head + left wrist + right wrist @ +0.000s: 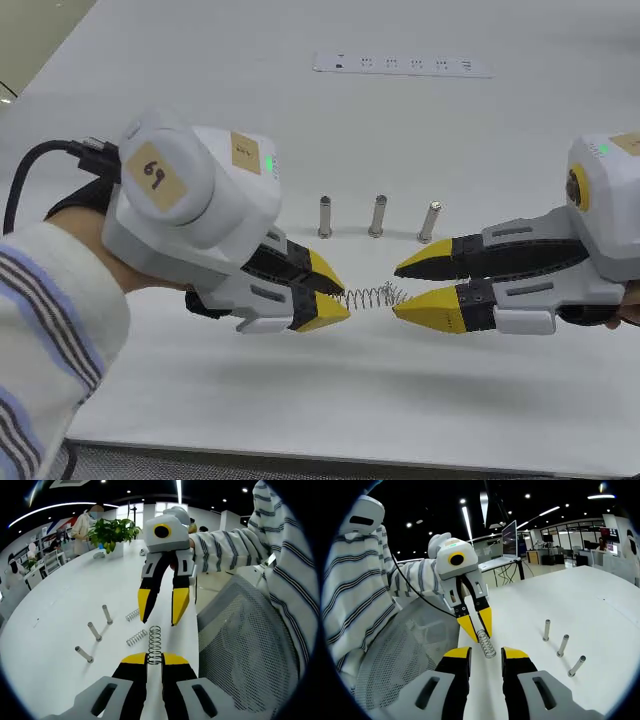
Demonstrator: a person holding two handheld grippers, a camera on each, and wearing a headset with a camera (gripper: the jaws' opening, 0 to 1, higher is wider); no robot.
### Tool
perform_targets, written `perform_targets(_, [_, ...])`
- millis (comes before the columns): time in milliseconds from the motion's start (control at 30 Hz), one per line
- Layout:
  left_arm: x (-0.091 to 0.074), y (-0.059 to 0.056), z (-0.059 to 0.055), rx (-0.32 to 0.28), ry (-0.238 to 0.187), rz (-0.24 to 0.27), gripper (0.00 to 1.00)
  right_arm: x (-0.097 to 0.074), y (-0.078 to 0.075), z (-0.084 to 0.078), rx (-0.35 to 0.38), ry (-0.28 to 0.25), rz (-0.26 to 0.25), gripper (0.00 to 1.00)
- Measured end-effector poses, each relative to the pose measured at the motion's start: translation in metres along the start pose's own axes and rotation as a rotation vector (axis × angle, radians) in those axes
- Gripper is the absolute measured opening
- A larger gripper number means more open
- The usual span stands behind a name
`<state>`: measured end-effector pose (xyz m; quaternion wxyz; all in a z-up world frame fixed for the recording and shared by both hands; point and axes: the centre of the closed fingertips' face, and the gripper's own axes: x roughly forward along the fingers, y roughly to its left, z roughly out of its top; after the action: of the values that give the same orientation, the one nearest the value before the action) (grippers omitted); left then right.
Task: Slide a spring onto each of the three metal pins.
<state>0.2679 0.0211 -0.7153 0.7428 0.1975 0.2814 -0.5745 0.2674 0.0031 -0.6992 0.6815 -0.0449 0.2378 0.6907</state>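
Note:
Three short metal pins [325, 216] [377, 215] [429, 221] stand upright in a row on the white table [300, 400], all bare. In front of them my left gripper [343, 298] is shut on one end of a spring [375, 296] that it holds level above the table. The spring's free end reaches between the open jaws of my right gripper [398, 291], which faces it tip to tip. The left gripper view shows the held spring [155, 642], the right gripper [159, 621], the pins [94, 631] and two loose springs [136, 637] [132, 614] on the table.
A white power strip [403, 64] lies at the table's far side. A mesh chair [240, 630] stands by the near edge. A potted plant [115, 530] sits at the table's end, with people and desks beyond.

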Motion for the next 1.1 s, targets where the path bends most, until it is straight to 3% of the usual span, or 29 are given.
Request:
perform_targets(233, [0.000,-0.003,0.007,0.011,-0.025,-0.021,0.03,0.003,0.001,-0.004,0.008,0.009,0.010,0.18])
perform_targets(533, [0.004,-0.010,0.004,0.029,-0.006,-0.042,0.03,0.007,0.002,-0.011,0.012,0.022,0.016,0.15])
perform_targets(1100, [0.009,-0.013,0.009,0.016,-0.024,-0.064,0.03,0.006,0.009,-0.013,0.009,0.016,0.037,0.10])
